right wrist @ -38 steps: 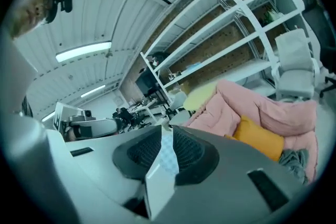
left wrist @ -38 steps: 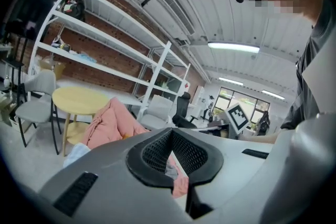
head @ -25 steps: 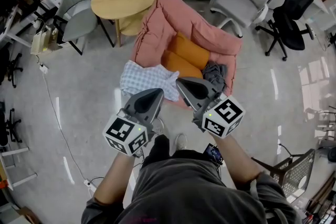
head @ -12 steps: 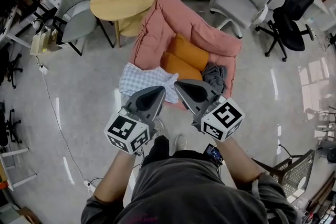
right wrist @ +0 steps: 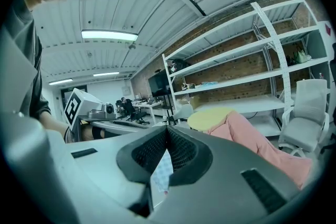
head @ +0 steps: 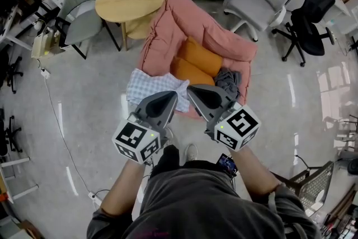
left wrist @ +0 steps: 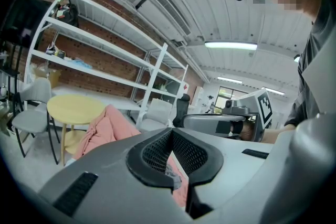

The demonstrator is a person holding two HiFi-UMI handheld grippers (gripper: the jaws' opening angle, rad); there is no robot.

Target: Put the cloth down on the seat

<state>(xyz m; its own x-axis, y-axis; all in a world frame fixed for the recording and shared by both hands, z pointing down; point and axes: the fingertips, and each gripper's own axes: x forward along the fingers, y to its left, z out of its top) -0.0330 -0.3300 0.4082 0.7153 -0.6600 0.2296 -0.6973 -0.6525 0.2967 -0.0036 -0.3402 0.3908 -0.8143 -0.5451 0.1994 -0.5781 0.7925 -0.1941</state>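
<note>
The checked cloth (head: 151,85) lay on the pink seat (head: 168,25) at 8 o'clock, so the job looked done. The left gripper (head: 171,98) and right gripper (head: 192,90) were closed, empty.

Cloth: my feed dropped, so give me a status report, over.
Left claw and right claw shut, empty. Checked cloth lying on front edge of pink seat. Nothing blocking; grey garment lies apart.
</note>
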